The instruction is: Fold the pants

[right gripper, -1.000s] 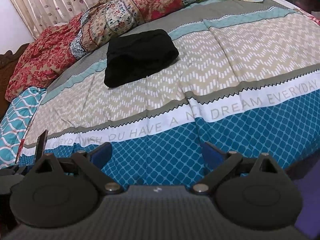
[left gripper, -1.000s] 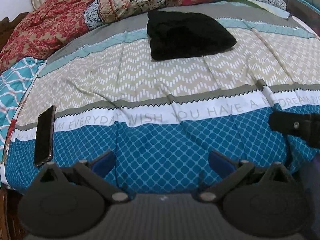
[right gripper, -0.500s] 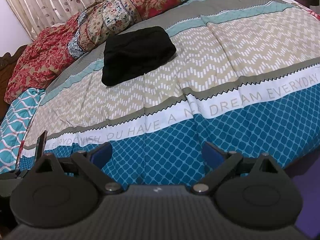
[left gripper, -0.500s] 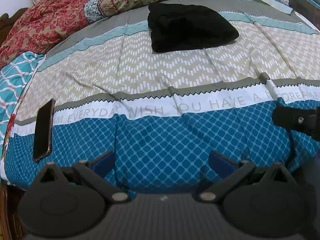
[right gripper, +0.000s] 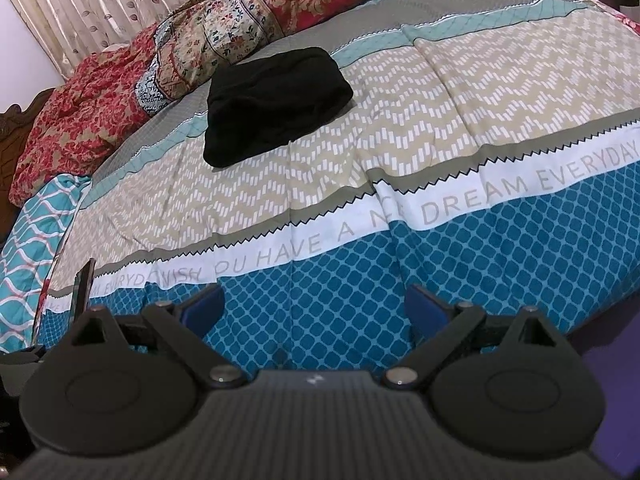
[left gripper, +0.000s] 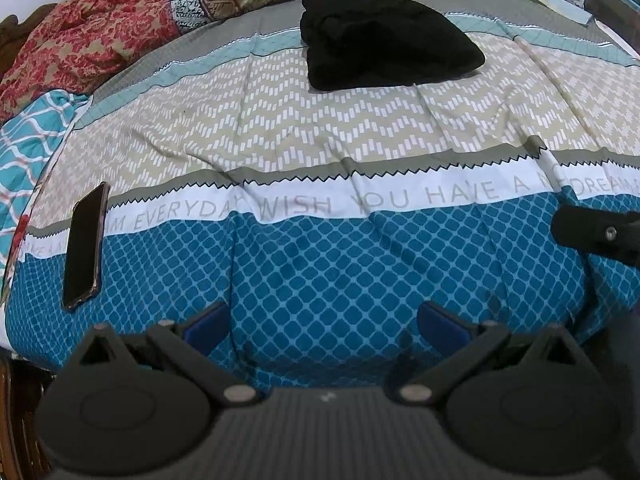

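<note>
I see the pants (left gripper: pixel 384 40) at 12 o'clock: matt black cloth, soft. Bedspread (left gripper: pixel 320 264) is smooth printed cotton-like cloth. Phone (left gripper: pixel 86 246) at 9 o'clock: glossy. My left gripper (left gripper: pixel 324 322): matt black plastic.

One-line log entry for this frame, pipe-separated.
left gripper: open, empty | right gripper: open, empty | black pants: folded bundle on bedspread, untouched | phone: lying left
</note>
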### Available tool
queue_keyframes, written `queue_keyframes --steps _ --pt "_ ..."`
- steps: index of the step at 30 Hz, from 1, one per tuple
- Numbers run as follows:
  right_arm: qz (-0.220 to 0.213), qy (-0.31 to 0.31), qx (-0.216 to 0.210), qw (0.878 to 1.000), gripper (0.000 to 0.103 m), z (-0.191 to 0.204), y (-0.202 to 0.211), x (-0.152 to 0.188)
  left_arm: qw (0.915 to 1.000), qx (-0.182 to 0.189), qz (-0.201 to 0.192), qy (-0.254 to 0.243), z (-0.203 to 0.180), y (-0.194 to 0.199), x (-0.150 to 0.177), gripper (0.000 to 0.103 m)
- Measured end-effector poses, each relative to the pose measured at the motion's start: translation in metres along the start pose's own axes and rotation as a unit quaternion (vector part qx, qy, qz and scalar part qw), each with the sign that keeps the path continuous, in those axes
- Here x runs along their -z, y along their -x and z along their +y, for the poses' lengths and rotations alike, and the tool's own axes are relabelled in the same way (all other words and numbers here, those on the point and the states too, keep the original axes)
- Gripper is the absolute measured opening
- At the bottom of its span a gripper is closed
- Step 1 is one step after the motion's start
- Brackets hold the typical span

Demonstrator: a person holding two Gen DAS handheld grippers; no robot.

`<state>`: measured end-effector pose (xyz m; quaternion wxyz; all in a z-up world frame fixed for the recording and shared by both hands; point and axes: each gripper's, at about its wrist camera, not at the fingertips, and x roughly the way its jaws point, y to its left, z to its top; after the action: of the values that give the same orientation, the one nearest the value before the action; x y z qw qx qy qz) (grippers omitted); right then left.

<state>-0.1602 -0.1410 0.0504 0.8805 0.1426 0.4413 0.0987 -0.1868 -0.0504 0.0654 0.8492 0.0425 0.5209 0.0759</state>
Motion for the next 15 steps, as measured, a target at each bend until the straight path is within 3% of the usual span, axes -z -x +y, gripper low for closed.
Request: queue_keyframes --steps 15 --pt "0.003 0.001 -0.001 1.000 0.098 0.0014 -0.0012 0.0003 0.9999 0.003 0.012 0.007 0.0014 -0.0041 0.0012 0.103"
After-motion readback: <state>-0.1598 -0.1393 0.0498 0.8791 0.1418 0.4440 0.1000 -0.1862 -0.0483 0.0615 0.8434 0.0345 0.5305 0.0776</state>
